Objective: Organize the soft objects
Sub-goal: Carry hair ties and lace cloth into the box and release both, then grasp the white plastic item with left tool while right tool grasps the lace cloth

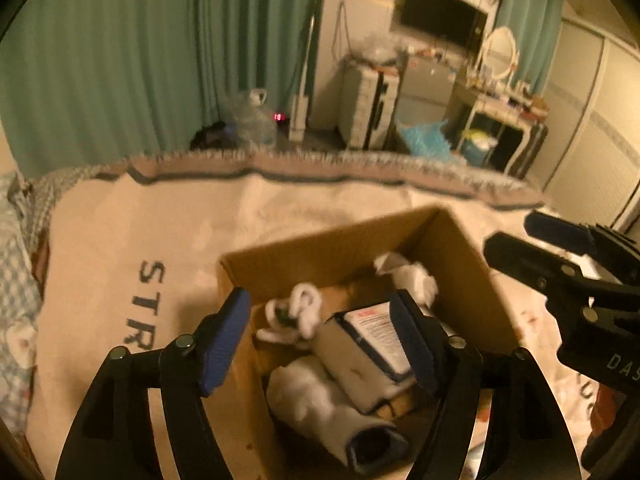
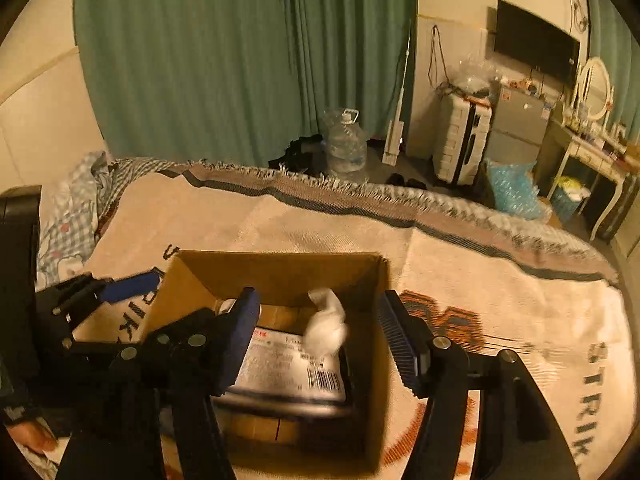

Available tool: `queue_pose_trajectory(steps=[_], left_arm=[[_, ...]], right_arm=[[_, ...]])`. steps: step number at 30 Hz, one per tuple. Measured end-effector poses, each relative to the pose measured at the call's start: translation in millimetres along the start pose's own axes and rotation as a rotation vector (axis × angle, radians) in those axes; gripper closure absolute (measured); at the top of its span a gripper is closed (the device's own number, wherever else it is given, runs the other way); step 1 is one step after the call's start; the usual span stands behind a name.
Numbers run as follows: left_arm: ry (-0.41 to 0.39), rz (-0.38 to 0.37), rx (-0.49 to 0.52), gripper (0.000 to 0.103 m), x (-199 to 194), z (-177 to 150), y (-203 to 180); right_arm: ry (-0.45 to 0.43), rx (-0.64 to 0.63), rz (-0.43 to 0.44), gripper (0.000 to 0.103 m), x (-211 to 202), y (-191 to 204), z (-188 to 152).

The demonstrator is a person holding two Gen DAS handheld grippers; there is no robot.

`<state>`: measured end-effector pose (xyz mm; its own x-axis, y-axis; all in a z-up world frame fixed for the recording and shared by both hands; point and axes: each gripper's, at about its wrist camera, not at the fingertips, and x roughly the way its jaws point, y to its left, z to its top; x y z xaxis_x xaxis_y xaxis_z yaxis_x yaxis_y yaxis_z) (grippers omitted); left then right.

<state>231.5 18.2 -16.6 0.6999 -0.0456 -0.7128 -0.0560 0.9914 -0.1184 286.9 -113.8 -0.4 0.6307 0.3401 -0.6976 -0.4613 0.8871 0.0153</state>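
An open cardboard box [image 1: 344, 240] [image 2: 280, 272] stands on a cream blanket on the bed. Inside lie white soft items: a small plush [image 1: 298, 314], a crumpled white piece [image 1: 412, 276] [image 2: 326, 328], a rolled white cloth [image 1: 320, 400], and a flat packet with a printed label [image 1: 380, 332] [image 2: 296, 364]. My left gripper [image 1: 320, 340] is open and empty, above the box's near-left side. My right gripper [image 2: 318, 332] is open and empty over the box; it also shows in the left wrist view [image 1: 560, 252] at the box's right. The left gripper shows at the left of the right wrist view [image 2: 120, 288].
The cream blanket [image 1: 160, 232] [image 2: 500, 288] with dark lettering covers the bed. Checked bedding [image 2: 72, 220] lies at the left. Beyond the bed are green curtains [image 2: 240, 60], a water jug [image 2: 346, 144], a suitcase [image 2: 460, 140] and a dressing table [image 2: 592, 152].
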Motion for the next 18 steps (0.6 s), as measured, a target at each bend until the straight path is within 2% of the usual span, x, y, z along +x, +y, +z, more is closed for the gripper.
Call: queue_pose_trajectory(steps=[5, 6, 7, 9, 10, 15, 18], left_arm=[[-0.1, -0.041, -0.005, 0.03, -74, 6, -10], [-0.12, -0.042, 0.001, 0.024, -87, 6, -13], [-0.145, -0.036, 0.002, 0.013, -102, 5, -17], [-0.188, -0.029, -0.013, 0.009, -127, 1, -21], [-0.196, -0.025, -0.019, 0.009, -138, 0, -22], [-0.192, 0.015, -0.045, 0.009, -169, -15, -26], [-0.188, 0.03, -0.05, 0.009, -175, -36, -29]], right_arm=[[-0.089, -0.03, -0.056, 0.032, -88, 9, 3], [-0.104, -0.031, -0.068, 0.031, -104, 10, 2], [-0.118, -0.032, -0.08, 0.03, -121, 12, -1], [-0.142, -0.032, -0.103, 0.025, -154, 13, -9], [-0.151, -0.029, -0.118, 0.02, -171, 13, -14], [-0.156, -0.011, -0.153, 0.007, -215, 8, -38], [-0.143, -0.006, -0.152, 0.007, -227, 3, -57]])
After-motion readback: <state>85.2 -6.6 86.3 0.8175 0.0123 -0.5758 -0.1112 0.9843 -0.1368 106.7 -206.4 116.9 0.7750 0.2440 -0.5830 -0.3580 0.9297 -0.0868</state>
